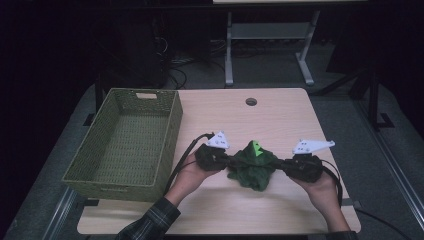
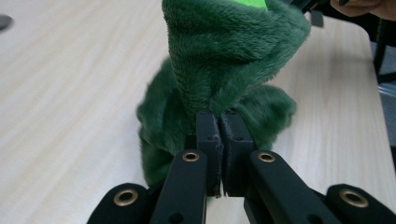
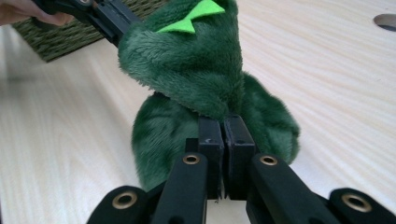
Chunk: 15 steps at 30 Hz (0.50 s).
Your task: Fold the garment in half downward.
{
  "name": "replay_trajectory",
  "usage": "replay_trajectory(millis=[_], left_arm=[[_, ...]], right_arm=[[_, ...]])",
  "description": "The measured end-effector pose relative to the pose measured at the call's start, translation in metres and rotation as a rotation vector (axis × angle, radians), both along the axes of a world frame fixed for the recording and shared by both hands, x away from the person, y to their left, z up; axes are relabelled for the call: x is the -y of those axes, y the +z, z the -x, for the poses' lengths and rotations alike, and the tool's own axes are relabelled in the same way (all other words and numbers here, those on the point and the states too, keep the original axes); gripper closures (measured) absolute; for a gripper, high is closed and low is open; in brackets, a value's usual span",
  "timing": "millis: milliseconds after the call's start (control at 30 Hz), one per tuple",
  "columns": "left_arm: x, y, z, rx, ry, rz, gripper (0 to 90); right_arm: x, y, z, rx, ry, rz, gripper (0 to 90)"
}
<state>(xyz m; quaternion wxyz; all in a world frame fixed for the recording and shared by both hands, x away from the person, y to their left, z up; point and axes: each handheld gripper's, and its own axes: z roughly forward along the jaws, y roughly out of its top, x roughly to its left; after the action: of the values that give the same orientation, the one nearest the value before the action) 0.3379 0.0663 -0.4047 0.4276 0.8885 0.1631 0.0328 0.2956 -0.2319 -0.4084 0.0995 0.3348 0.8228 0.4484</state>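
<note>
Over on the left edge of the light wooden table (image 1: 280,115) sits a green woven rectangular basket (image 1: 125,140), and there's nothing inside it. Just right of it, the left gripper (image 1: 229,159) is held palm-up in the person's left hand (image 1: 192,172), pointing sideways, jaws pinched tight on one side of a fluffy dark green plush garment with a bright green zigzag patch (image 1: 254,162). That plush thing is bunched up mid-table between both tools, its lower part on the tabletop. The right gripper (image 1: 281,164) mirrors it, clamped on the opposite side, right hand (image 1: 322,192) cupped under.
</note>
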Motion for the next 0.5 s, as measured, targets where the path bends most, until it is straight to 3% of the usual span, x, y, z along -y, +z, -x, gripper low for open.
replay_trajectory(millis=[200, 500], left_arm=[[-0.001, -0.014, 0.009, -0.029, -0.032, -0.023, 87.6], [0.009, -0.039, 0.017, -0.081, -0.094, -0.093, 87.7]], right_arm=[[-0.001, -0.015, 0.014, -0.039, 0.027, 0.010, 87.4], [-0.007, -0.037, 0.028, -0.101, 0.077, 0.039, 87.4]])
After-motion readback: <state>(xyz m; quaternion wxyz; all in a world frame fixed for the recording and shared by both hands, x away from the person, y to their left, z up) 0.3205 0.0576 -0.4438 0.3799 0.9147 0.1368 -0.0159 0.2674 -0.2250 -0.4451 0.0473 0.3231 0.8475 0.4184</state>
